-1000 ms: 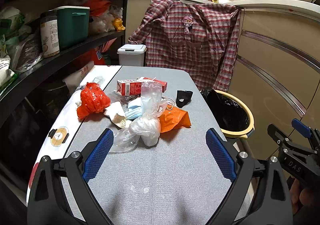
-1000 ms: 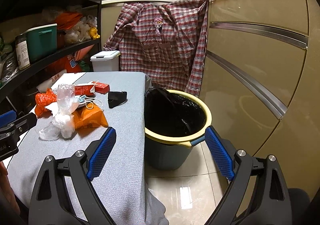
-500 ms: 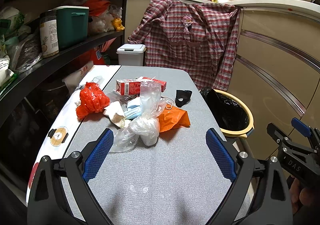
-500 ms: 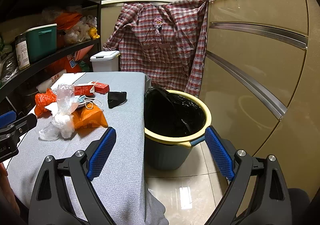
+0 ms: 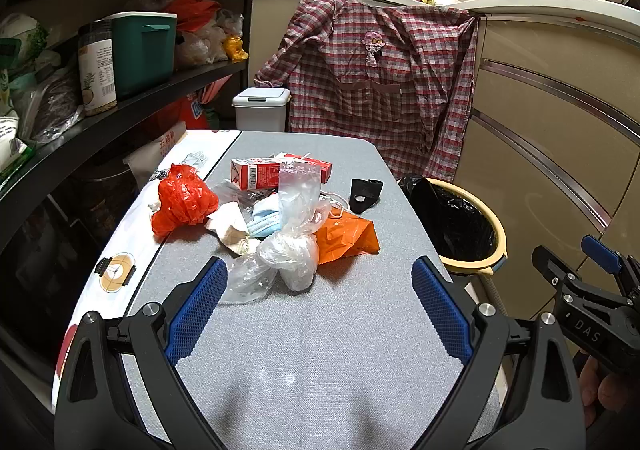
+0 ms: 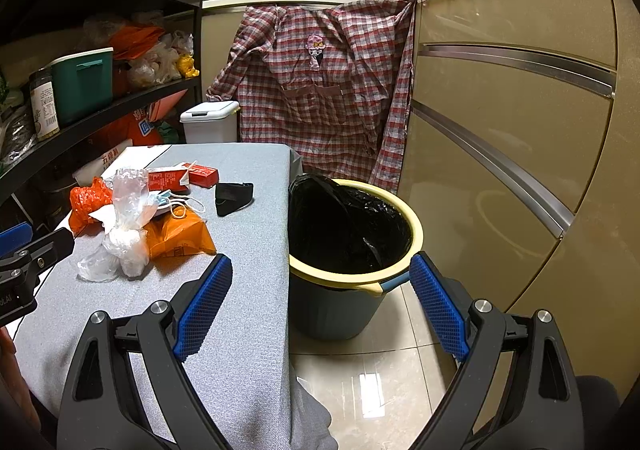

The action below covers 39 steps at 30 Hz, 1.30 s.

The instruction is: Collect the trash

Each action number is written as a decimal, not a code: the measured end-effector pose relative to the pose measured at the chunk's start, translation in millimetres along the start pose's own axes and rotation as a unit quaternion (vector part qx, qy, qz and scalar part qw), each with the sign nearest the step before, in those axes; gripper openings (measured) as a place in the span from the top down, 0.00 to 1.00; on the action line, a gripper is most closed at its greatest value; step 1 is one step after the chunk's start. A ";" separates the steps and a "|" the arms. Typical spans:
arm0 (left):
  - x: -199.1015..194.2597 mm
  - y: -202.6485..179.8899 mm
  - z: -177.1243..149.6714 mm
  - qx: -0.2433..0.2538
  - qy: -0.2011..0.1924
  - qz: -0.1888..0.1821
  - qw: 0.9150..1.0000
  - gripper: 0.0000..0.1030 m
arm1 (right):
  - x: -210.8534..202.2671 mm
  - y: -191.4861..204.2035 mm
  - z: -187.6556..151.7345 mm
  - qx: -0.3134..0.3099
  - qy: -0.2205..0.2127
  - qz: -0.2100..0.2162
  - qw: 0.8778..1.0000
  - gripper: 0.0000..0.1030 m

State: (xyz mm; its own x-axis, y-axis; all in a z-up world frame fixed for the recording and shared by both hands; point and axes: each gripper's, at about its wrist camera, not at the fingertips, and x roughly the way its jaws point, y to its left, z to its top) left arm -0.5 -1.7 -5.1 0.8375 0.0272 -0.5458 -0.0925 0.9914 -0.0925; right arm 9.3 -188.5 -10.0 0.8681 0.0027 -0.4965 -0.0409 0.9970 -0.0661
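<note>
none of the trash pile (image 5: 276,217) had reached the lined bin (image 6: 356,230) — both the left gripper (image 5: 316,290) and right gripper (image 6: 320,286) gaped wide, holding nothing.

The clearest lettering is "DAS", white on the black body of the right gripper (image 5: 596,262) at the edge of the left wrist view. The red carton (image 5: 256,175) on the grey table bears a barcode on its end face — its digits are too small to read. A white bag (image 5: 164,147) under the shelf carries red Chinese characters, seemingly "五得利" (the same bag (image 6: 110,161) shows them from the right wrist camera). The jar (image 5: 96,69) on the shelf has a printed label with a barcode — its text is illegible.
</note>
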 end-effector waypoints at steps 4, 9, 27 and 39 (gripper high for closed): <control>0.1 -1.4 -0.4 0.000 0.000 0.000 1.000 0.12 | 0.1 0.5 0.0 0.000 0.001 0.000 1.000 0.14; -0.2 -0.8 -0.1 0.000 0.000 -0.001 1.000 0.12 | 0.3 0.3 0.7 0.001 0.002 0.001 1.000 0.14; -10.6 10.3 60.5 0.025 -0.022 -0.018 0.999 0.33 | 1.0 12.5 55.3 0.018 -0.035 0.062 0.997 0.66; 47.2 63.8 136.5 0.102 -0.054 0.000 0.993 0.60 | 63.2 41.9 155.3 -0.004 -0.064 0.167 0.984 0.68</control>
State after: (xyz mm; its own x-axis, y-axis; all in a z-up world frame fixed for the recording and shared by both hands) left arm 106.6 80.3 76.9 0.8912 0.0297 -0.4527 0.0096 0.9964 0.0842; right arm 139.2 -134.5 90.3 0.8610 0.3398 -0.3784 -0.3372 0.9384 0.0754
